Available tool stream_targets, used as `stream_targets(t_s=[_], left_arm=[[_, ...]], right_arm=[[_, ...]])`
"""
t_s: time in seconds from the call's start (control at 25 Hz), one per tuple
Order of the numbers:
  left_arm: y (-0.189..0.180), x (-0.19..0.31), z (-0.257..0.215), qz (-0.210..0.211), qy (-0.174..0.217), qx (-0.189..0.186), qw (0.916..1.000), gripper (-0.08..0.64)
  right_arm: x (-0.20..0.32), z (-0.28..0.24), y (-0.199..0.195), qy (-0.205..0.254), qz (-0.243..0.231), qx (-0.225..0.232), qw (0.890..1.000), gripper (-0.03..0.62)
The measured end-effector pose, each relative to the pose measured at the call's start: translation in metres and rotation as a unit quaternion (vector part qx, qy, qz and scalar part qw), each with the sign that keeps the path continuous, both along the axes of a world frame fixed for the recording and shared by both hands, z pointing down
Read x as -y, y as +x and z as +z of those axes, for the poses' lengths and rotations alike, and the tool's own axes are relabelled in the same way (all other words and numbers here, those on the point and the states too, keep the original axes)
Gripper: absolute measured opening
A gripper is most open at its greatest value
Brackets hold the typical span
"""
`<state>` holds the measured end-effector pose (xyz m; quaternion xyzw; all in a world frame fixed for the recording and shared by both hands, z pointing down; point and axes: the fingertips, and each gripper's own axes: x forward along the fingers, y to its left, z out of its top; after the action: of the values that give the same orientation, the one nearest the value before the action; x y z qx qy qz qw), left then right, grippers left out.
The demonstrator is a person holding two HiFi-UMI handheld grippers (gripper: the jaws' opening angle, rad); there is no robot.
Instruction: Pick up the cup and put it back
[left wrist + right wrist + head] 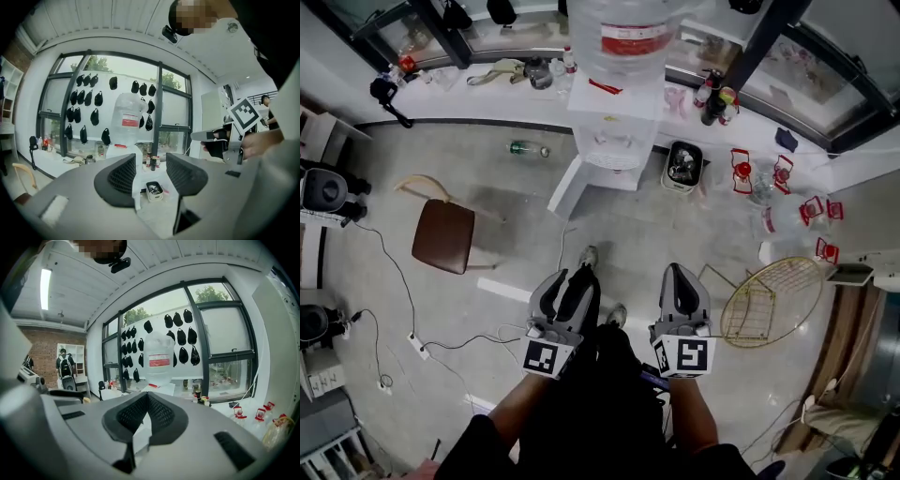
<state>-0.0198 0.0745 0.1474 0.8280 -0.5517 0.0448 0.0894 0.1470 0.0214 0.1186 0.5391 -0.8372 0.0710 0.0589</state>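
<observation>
I cannot make out a cup in any view. My left gripper (567, 286) (151, 173) is held low in front of the person's body, open, with nothing between its fingers. My right gripper (684, 286) (147, 401) is beside it, shut, its fingertips meeting on nothing. Both point toward a white water dispenser (614, 122) that carries a large clear bottle (628, 37) (129, 115) (159, 359) with a red label. The dispenser stands a few steps ahead, against the window ledge.
A brown chair (442, 234) stands at the left. A green bottle (525, 148) lies on the floor. A small bin (682, 164) sits right of the dispenser. A gold wire basket chair (769, 300) is at the right. Cables (394, 281) trail across the floor on the left.
</observation>
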Motion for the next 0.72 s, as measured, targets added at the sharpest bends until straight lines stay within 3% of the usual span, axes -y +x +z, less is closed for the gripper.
stream_targets(t_s=[0.4, 0.72], left_arm=[[0.005, 0.129, 0.1, 0.019, 0.0, 0.006, 0.9998, 0.186], [0.004, 0.201, 0.233, 0.016, -0.018, 0.015, 0.9996, 0.192]], right_arm=[[0.108, 0.095, 0.004, -0.002, 0.015, -0.002, 1.0, -0.006], [0.185, 0.217, 0.008, -0.02, 0.02, -0.006, 1.0, -0.006]])
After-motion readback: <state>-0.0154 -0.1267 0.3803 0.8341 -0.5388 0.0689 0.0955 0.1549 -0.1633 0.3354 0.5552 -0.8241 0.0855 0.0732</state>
